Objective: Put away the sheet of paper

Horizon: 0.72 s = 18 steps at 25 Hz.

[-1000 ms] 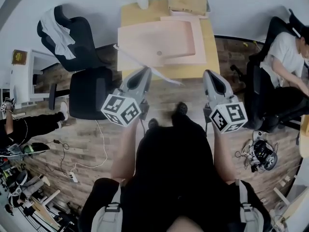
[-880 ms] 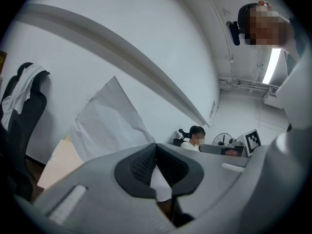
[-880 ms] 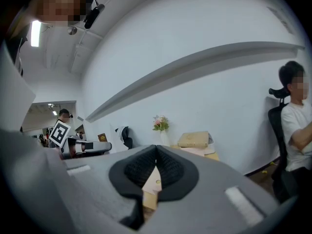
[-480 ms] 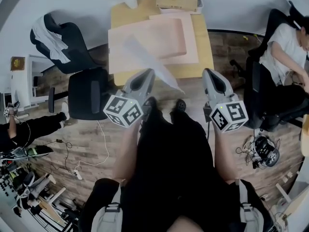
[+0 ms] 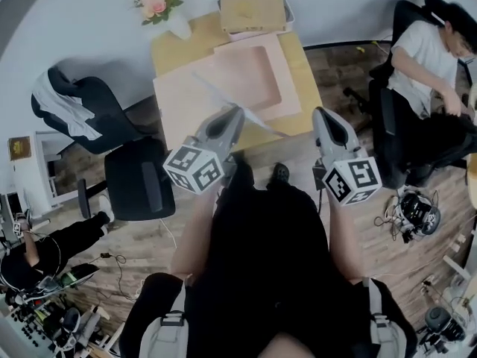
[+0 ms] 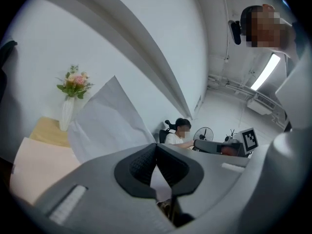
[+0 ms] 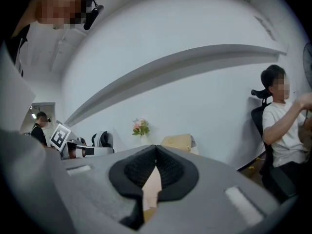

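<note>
Noted: left hand-held gripper (image 6: 156, 147) clamped on the sheet of paper (image 6: 105, 123), which stood tilted above the near edge of the bench (image 5: 173, 51); right hand-held gripper (image 7: 156, 149) pinched together, empty. Risk: one-point hold; limp sheet might flap, crease or slip.

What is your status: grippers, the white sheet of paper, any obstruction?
Left gripper shut on white paper sheet, held aloft. Right gripper shut, empty. Tan box and flower vase at far end of pink-matted wooden table.
</note>
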{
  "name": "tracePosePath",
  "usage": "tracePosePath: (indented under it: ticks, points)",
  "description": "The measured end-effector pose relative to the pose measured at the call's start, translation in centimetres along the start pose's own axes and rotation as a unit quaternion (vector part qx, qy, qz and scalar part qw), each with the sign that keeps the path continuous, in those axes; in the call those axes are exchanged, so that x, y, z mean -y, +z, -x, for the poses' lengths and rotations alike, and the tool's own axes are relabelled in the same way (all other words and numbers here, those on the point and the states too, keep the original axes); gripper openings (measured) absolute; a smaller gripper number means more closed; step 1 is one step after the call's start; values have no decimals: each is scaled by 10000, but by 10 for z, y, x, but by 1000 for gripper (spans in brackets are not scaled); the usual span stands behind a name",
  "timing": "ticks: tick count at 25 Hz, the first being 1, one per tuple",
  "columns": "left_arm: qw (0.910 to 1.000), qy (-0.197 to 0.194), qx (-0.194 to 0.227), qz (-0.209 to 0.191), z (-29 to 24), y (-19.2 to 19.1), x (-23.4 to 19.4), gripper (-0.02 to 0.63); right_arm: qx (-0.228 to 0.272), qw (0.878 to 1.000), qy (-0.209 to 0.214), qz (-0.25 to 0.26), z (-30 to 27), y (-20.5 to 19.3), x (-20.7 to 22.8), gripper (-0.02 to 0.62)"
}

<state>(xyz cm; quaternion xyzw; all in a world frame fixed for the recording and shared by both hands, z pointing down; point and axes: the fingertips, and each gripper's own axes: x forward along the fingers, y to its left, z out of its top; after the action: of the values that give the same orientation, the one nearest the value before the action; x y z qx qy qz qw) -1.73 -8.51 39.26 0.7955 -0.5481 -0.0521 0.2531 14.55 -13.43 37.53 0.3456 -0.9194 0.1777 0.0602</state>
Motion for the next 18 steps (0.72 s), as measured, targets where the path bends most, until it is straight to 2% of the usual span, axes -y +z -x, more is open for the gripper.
tracePosePath:
  ticks: [7, 15, 18]
  points:
    - [9984, -535, -187, 78, -34, 33, -59, 9, 88, 9989, -450, 45, -54, 18, -12, 3]
    - [9939, -689, -747, 436, -41, 14, -131, 9, -50, 9966, -820, 3, -99, 10, -33, 3]
    - [9892, -808, -1067, 601, -42, 1, -152, 9, -134, 9961, -873, 15, -114, 7, -42, 3]
